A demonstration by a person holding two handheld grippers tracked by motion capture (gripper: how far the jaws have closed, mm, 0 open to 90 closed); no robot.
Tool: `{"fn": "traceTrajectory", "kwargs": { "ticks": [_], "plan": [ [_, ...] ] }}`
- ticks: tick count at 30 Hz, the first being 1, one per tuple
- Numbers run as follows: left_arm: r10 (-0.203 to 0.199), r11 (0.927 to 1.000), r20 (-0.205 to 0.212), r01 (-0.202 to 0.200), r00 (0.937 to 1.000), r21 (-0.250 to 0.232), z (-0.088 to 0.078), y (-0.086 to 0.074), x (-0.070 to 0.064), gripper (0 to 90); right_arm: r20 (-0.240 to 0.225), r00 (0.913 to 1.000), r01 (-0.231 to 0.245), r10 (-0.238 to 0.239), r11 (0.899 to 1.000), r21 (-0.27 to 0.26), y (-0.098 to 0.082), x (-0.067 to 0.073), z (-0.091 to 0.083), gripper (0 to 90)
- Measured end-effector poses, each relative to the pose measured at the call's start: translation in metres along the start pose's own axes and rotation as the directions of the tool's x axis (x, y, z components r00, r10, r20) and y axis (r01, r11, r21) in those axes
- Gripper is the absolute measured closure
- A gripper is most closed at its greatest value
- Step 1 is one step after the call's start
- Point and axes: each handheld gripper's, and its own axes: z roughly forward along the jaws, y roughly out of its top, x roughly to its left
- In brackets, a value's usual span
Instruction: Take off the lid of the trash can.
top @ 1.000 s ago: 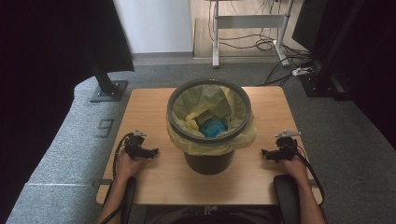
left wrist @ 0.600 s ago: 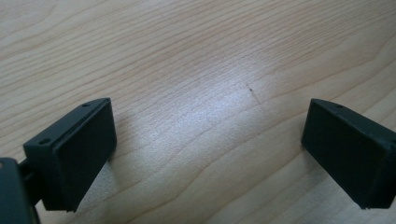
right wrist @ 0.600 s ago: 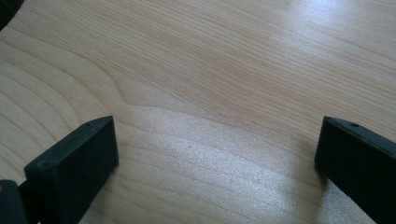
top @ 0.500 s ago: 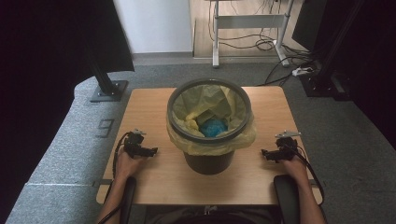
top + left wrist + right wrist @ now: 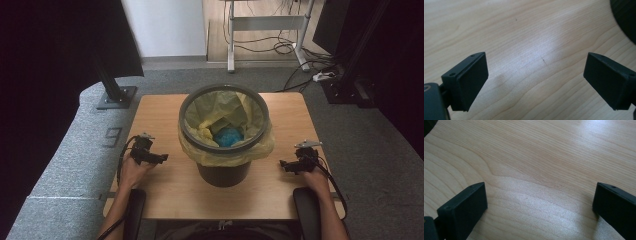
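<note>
Black bin [image 5: 223,167] standing at the middle of the wooden surface [image 5: 160,107], lined with a yellow bag [image 5: 227,107] folded out over the grey rim [image 5: 186,131]. Something blue [image 5: 228,136] lying in the bottom of the bag. Left tongs [image 5: 161,158] held beside the bin on its left, apart from it, pointing toward it. Jaws standing wide in the left gripper view, bare wood grain between them, having just been closing a little; nothing held. Dark curve of the bin [image 5: 625,17] at the upper right corner of that view. Right tongs [image 5: 284,164] held on the bin's other side, also apart from it and pointing inward. Jaws spread wide in the right gripper view, bare surface [image 5: 544,170] between them, nothing gripped. Both forearms entering from the near edge.
</note>
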Motion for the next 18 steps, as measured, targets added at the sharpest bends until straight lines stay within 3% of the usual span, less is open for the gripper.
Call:
{"fn": "traceTrajectory", "kwargs": {
  "ticks": [18],
  "plan": [
    [0.058,0.9973,0.028,-0.056,0.9979,-0.048,-0.042,0.046,-0.01,5.5,0.0,1.0,0.0,0.0,1.0,0.0,0.0,0.0,0.0,0.0]
  ]
}}
